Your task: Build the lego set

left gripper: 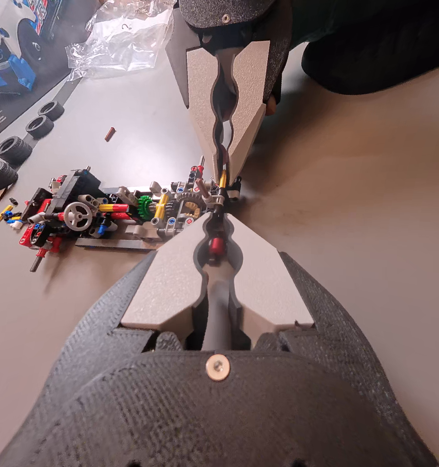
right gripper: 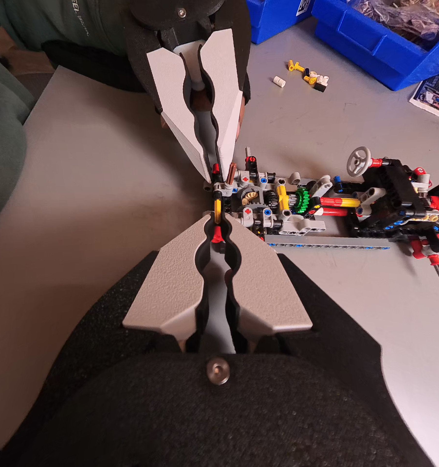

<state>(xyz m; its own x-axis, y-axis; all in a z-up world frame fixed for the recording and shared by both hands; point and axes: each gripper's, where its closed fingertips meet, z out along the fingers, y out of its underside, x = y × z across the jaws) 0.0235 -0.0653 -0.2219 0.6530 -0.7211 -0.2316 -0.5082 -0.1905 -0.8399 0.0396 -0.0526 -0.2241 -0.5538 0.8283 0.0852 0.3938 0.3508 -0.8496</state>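
The left tongs (left gripper: 218,214) and right tongs (right gripper: 217,219) are both showing pale grey wedge-shaped fingers (left gripper: 173,278) with wavy dark inner edges, rough black printed bodies and a silver screw (left gripper: 217,367). The person is wearing a dark green sleeve (right gripper: 61,25) and black fingerless gloves.

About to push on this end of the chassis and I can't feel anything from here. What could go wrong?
1. Both grippers, left and right, pinch the same thin end parts around the yellow axle; opposing force may pop pins loose.
2. The chassis lies unbraced on the table, so it could slide or pivot.
3. The brown pin beside the left gripper might get knocked.
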